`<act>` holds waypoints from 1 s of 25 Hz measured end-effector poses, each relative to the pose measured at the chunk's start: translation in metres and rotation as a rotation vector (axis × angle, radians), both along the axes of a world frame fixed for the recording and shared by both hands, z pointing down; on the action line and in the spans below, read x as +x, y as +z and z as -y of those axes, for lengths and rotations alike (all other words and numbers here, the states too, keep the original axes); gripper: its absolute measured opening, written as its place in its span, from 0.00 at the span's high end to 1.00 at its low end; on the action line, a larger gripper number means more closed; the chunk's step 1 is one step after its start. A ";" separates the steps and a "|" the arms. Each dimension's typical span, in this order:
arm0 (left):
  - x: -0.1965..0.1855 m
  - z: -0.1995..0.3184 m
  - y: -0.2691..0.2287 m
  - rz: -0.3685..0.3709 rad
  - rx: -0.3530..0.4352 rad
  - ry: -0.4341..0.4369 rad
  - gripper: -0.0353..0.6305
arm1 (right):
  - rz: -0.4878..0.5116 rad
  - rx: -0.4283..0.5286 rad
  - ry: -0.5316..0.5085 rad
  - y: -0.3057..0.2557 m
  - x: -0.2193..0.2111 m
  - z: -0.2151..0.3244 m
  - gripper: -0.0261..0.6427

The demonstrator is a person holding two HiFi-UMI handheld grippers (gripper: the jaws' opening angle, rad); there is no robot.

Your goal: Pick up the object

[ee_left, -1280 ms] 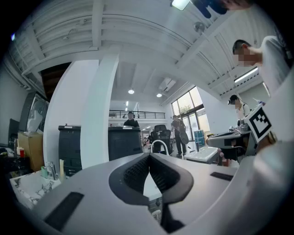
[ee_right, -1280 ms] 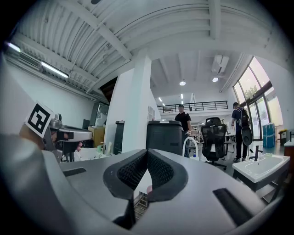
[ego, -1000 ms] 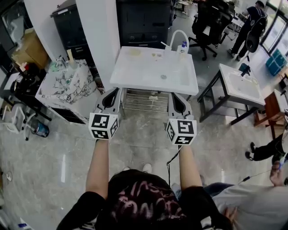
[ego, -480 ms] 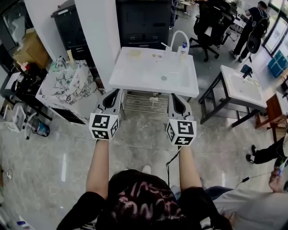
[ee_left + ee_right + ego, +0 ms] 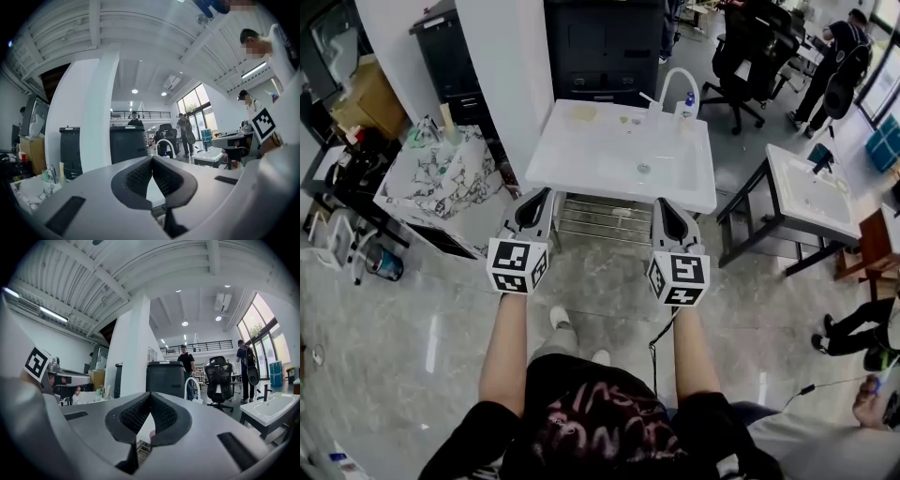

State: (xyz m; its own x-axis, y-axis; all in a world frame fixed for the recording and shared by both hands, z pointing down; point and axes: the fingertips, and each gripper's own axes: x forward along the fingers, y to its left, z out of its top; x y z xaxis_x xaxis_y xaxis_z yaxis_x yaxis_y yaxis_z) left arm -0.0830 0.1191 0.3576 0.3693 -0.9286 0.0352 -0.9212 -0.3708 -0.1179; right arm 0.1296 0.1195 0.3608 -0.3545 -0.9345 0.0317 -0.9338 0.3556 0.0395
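A white sink table (image 5: 581, 155) stands ahead of me in the head view, with a curved white faucet (image 5: 671, 82) and a blue-capped bottle (image 5: 687, 101) at its far right corner. A flat yellowish item (image 5: 582, 112) and some small bits (image 5: 624, 119) lie along its far edge. My left gripper (image 5: 536, 194) and right gripper (image 5: 664, 202) hover side by side just before the sink's near edge. Both are shut and hold nothing. In the left gripper view the left gripper (image 5: 151, 159) has its ribbed pads meeting at the tips. The right gripper (image 5: 150, 394) looks the same in its own view.
A white pillar (image 5: 511, 84) and a black cabinet (image 5: 605, 47) stand behind the sink. A marble-patterned table (image 5: 441, 183) with clutter is at the left, a second sink table (image 5: 811, 192) at the right. A metal rack (image 5: 600, 217) sits under the sink. People and an office chair (image 5: 750, 56) are farther back.
The sink table has come slightly nearer in the head view and a foot now shows stepping forward. Both grippers keep their pose and stay shut.
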 end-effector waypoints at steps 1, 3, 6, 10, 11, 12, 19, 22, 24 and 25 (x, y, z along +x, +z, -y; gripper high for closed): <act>-0.001 0.007 0.001 -0.003 -0.002 -0.001 0.93 | -0.002 0.000 0.000 0.001 0.000 0.006 0.94; -0.004 0.024 0.003 -0.009 -0.004 -0.002 0.93 | -0.006 -0.002 0.002 0.003 -0.002 0.022 0.94; -0.007 0.050 0.006 -0.008 -0.007 0.005 0.93 | -0.007 -0.007 0.007 0.007 -0.007 0.048 0.94; -0.014 0.092 0.016 -0.009 -0.015 0.020 0.93 | -0.011 -0.004 0.013 0.009 -0.018 0.086 0.94; -0.017 0.104 0.019 -0.010 -0.019 0.023 0.93 | -0.013 -0.005 0.016 0.011 -0.022 0.098 0.94; -0.022 0.118 0.021 -0.013 -0.023 0.026 0.93 | -0.016 -0.007 0.020 0.013 -0.026 0.111 0.94; -0.058 0.224 0.014 -0.023 -0.027 0.064 0.93 | -0.021 -0.008 0.065 0.004 -0.062 0.210 0.94; -0.073 0.261 0.010 -0.022 -0.026 0.085 0.93 | -0.017 0.001 0.086 -0.002 -0.077 0.243 0.94; -0.080 0.281 0.009 -0.019 -0.027 0.096 0.93 | -0.015 0.005 0.095 -0.004 -0.085 0.260 0.94; -0.083 0.289 0.009 -0.020 -0.030 0.101 0.93 | -0.015 0.004 0.100 -0.004 -0.088 0.267 0.94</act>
